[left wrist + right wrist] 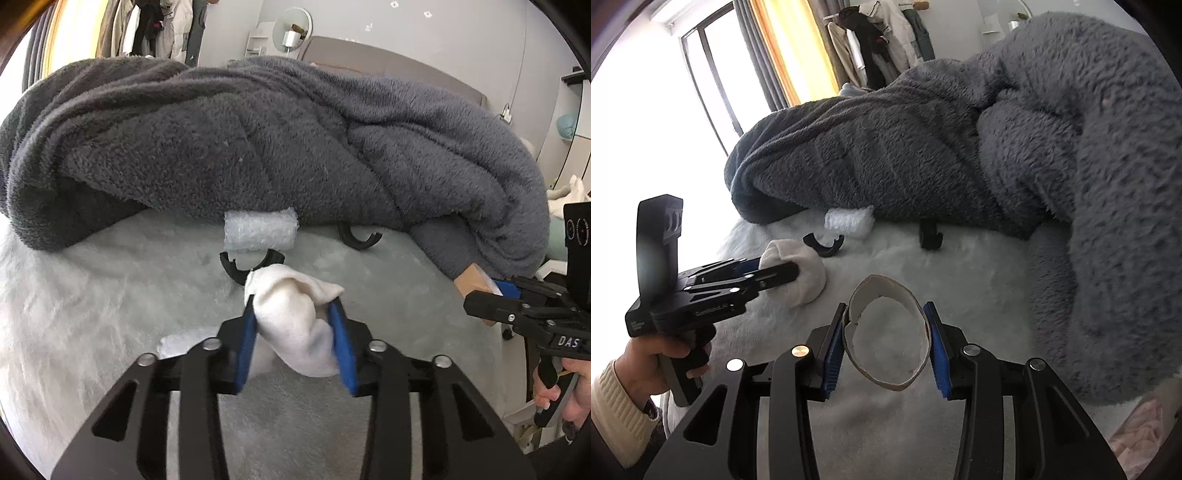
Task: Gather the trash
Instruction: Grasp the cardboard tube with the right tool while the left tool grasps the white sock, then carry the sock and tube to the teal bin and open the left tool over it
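My left hand-held gripper (295,321) pinches the crumpled white tissue (295,325) just above the bed (110,295), while my right hand-held gripper (886,343) clamps a squashed cardboard ring (886,332) by its sides so neither piece drops.

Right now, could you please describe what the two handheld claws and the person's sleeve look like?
Both the left claw and right claw are black angular frames with silver bolts and blue ribbed pads. Small white lettering marks their bodies. The sleeve is cream ribbed knit.
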`<state>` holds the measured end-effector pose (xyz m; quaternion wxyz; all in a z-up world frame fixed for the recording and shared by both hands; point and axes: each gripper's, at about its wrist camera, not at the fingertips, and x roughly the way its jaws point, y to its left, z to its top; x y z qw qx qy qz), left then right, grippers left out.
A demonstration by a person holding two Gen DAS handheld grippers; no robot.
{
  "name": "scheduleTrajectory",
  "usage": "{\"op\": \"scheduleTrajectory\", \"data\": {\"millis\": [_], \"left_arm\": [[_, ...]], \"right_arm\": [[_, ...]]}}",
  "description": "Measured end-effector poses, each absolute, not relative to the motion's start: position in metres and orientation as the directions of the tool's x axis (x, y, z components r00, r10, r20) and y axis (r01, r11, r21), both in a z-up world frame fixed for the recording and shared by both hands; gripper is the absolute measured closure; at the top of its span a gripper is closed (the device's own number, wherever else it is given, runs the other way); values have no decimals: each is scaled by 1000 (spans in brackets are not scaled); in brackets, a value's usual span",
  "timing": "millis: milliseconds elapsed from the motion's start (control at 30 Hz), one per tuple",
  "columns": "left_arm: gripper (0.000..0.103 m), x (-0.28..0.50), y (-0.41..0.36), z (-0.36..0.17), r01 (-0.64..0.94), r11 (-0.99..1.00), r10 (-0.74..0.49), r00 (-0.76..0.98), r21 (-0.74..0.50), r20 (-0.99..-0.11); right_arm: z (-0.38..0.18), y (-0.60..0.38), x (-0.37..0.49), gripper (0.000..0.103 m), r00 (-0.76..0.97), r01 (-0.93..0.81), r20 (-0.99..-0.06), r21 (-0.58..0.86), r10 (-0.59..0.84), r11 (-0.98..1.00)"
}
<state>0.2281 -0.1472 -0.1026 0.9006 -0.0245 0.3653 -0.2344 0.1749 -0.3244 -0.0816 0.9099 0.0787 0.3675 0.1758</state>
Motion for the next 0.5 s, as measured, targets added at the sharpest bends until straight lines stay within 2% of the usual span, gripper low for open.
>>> {"op": "scheduleTrajectory", "data": {"millis": [133, 500], "left_arm": [[68, 218, -142, -93, 412, 879, -463, 624, -238, -630], [68, 172, -107, -63, 389, 892, -443, 657, -229, -610]], "right_arm": [[-72, -323, 171, 62, 693, -241, -620, 281, 368, 929], [-50, -274, 151, 62, 709, -268, -595, 269, 378, 925]]}}
